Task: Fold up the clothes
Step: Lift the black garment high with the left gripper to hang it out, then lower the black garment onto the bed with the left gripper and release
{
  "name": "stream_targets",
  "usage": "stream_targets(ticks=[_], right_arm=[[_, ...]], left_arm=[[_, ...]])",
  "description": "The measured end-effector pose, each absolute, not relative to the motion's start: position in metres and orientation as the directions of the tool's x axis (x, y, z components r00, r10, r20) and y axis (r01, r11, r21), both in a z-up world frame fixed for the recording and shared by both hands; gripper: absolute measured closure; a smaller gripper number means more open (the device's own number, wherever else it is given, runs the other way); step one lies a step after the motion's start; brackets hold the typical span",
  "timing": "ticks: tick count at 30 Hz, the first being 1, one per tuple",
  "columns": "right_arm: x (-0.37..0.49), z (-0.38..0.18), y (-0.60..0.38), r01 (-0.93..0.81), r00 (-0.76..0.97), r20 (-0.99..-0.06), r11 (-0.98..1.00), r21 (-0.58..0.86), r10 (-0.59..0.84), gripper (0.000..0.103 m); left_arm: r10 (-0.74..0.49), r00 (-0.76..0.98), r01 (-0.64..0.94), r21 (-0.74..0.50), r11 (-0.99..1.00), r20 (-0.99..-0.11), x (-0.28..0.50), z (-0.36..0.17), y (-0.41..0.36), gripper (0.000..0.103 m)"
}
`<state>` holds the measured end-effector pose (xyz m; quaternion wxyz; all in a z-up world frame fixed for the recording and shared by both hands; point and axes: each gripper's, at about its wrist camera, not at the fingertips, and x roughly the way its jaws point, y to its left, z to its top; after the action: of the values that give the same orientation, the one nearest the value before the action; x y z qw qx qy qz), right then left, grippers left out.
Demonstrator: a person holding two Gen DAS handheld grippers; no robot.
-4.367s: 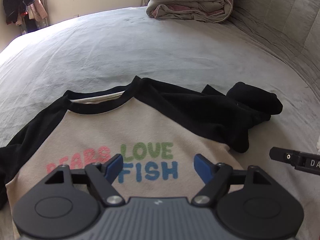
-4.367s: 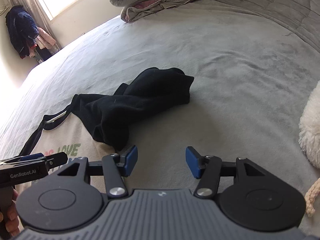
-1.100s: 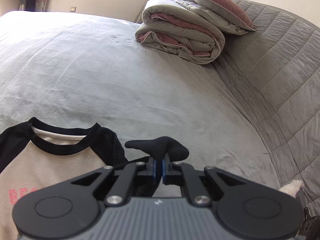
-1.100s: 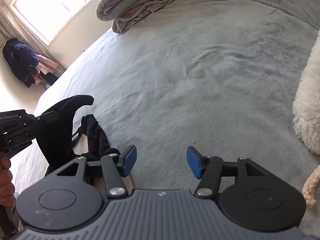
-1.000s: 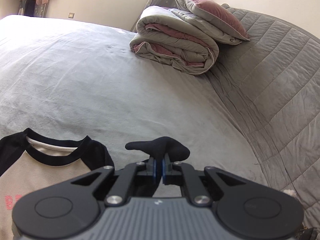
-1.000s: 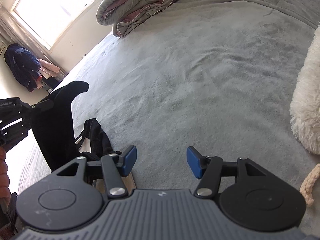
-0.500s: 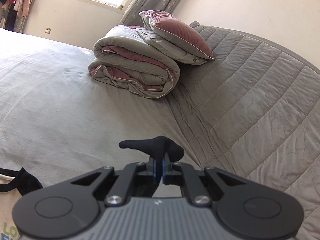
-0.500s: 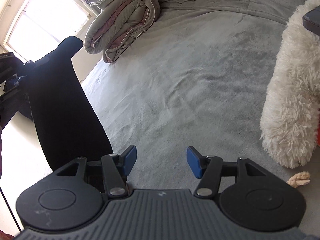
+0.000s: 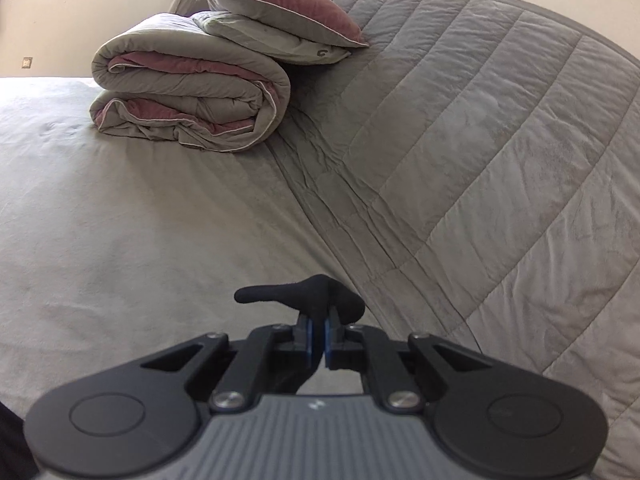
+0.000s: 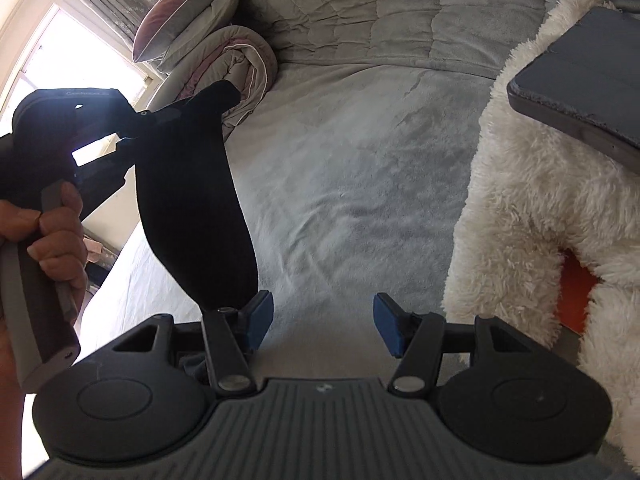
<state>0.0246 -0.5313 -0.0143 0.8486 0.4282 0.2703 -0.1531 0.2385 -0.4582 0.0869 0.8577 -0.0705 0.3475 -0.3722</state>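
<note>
1. The left tongs are pressed together on the end of a black fabric sleeve, and a small bunch of the cloth sticks out above the blue pads.
2. In the right wrist view, the same black sleeve hangs down from the left tongs in a long dark strip, lifted above the grey bed cover.
3. A person's hand grips the handle of the left tool at the left edge of that view.
4. The right tongs stand about half open, and nothing is between the blue pads; the hanging sleeve passes just beside the left finger.
5. A rolled grey and pink quilt lies at the far side of the bed, with a grey and pink pillow on top of it.
6. A fluffy white blanket lies at the right, and a dark flat tablet case rests on it.
</note>
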Motion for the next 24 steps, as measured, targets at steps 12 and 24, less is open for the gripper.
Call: stream_targets(ticks=[12, 24], right_arm=[[0.031, -0.020, -0.532, 0.506, 0.790, -0.613, 0.594, 0.626, -0.027, 0.043], [0.044, -0.031, -0.522, 0.505, 0.768, -0.640, 0.613, 0.607, 0.001, 0.043]], left_arm=[[-0.637, 0.528, 0.588, -0.300, 0.751, -0.561, 0.281, 0.057, -0.501, 0.098], [-0.608, 0.535, 0.517, -0.342, 0.785, -0.586, 0.271, 0.041, -0.434, 0.084]])
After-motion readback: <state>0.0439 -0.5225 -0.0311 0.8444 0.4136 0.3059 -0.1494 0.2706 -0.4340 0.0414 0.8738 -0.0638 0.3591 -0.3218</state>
